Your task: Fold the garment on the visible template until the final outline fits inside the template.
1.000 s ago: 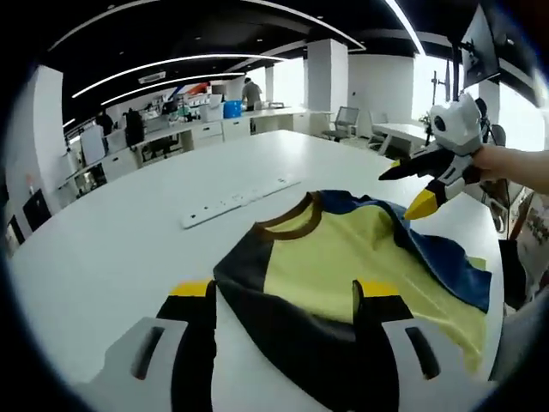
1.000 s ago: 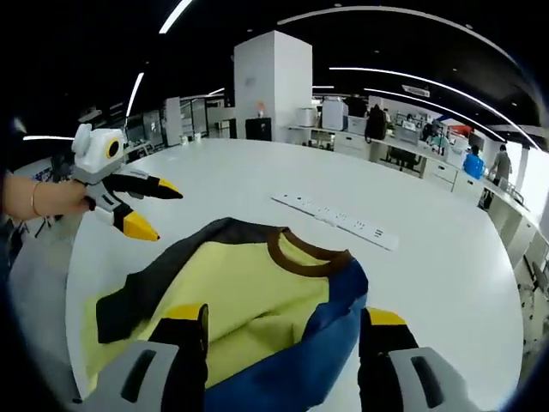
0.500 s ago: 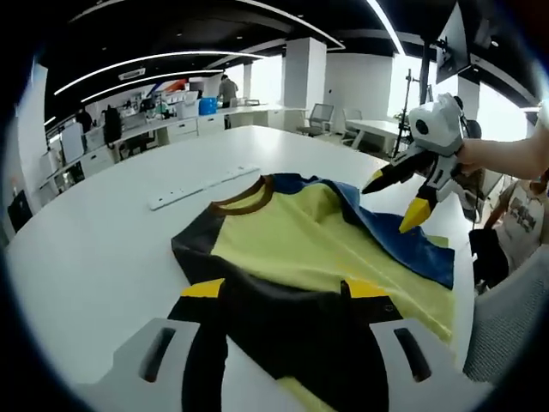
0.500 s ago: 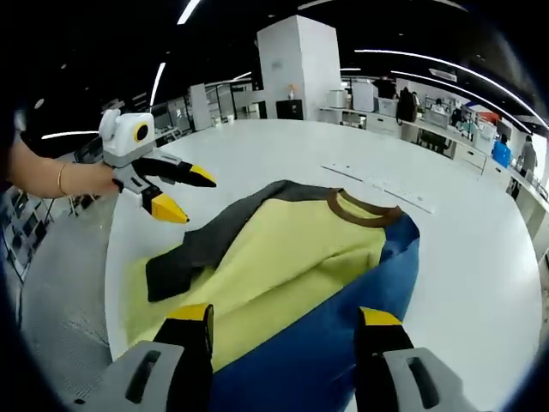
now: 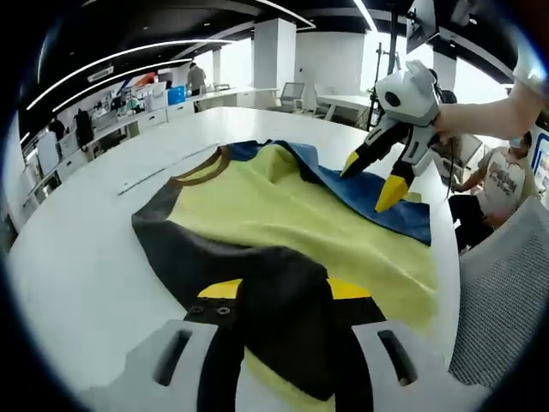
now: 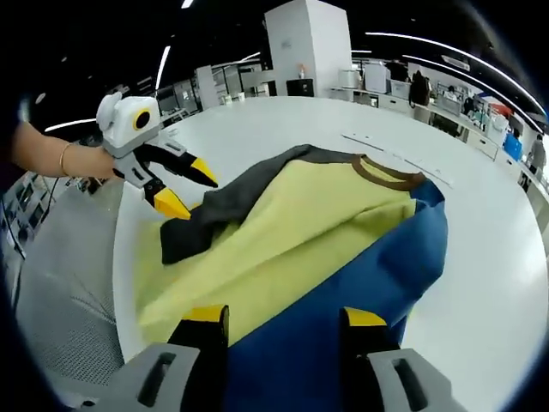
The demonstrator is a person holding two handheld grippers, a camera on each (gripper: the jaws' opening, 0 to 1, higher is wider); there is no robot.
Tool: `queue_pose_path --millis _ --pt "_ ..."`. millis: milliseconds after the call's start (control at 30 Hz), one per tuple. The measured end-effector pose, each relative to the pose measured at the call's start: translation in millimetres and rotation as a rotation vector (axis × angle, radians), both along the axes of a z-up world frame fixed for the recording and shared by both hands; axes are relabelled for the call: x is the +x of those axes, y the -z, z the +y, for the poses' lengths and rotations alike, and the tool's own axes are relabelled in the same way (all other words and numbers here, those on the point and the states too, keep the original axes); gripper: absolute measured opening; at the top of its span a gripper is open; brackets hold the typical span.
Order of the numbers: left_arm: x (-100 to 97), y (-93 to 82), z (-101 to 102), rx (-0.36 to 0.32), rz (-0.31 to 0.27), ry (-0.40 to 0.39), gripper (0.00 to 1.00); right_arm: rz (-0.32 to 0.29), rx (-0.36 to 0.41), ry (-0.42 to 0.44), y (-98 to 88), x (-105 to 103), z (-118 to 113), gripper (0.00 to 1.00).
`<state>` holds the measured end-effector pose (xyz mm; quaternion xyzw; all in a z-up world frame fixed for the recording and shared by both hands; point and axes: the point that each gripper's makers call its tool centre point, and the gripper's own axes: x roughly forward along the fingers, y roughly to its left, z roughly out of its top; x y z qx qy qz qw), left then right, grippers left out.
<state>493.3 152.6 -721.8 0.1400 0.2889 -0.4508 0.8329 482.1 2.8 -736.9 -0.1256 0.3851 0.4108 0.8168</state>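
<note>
Now, garment: shirt (image 5: 283, 215) is lying spread on the white table (image 5: 69, 249), yellow body, dark sleeve on one side, blue sleeve on the other, brown collar pointing away from the person.
left gripper (image 5: 283, 296): jaws are standing apart, dark sleeve (image 5: 274, 292) is lying between and over them; not closed on the cloth as far as I can judge. In the right gripper view the left gripper (image 6: 180, 190) is hovering open at the dark sleeve's end.
right gripper (image 6: 283, 322): jaws apart, blue sleeve (image 6: 343, 283) is running between them. In the left gripper view the right gripper (image 5: 373, 176) is hanging open just above the blue sleeve (image 5: 386, 202).
key relation: each sleeve is lying straight ahead of its own gripper; shirt's long axis is running from hem near the person to collar far away, so each arm is nearer its own sleeve.
hidden: template is not making itself out under the shirt; hem edge is being cut off by the jaws; whether the tips are touching cloth is unclear.
</note>
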Motion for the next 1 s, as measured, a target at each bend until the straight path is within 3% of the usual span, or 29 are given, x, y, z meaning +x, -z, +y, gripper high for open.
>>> queue_pose_path --millis 433,467,533,700,1000 --pt "0.2 30.2 13 0.123 0.028 -0.025 0.13 -0.02 -0.144 -0.054 22.4 -4 -10 0.2" --pt "0.8 31.8 14 0.126 0.031 -0.034 0.12 -0.045 -0.146 -0.056 20.9 -2 -10 0.18" --pt "2.0 31.3 14 0.113 0.037 -0.046 0.1 -0.034 -0.143 -0.048 20.7 -2 -10 0.16" --pt "7.0 30.8 18 0.114 0.047 -0.076 0.03 -0.055 -0.171 -0.063 21.8 -3 -10 0.0" --pt "8.2 31.5 18 0.127 0.045 -0.09 0.0 -0.062 -0.197 -0.074 22.5 -1 -10 0.0"
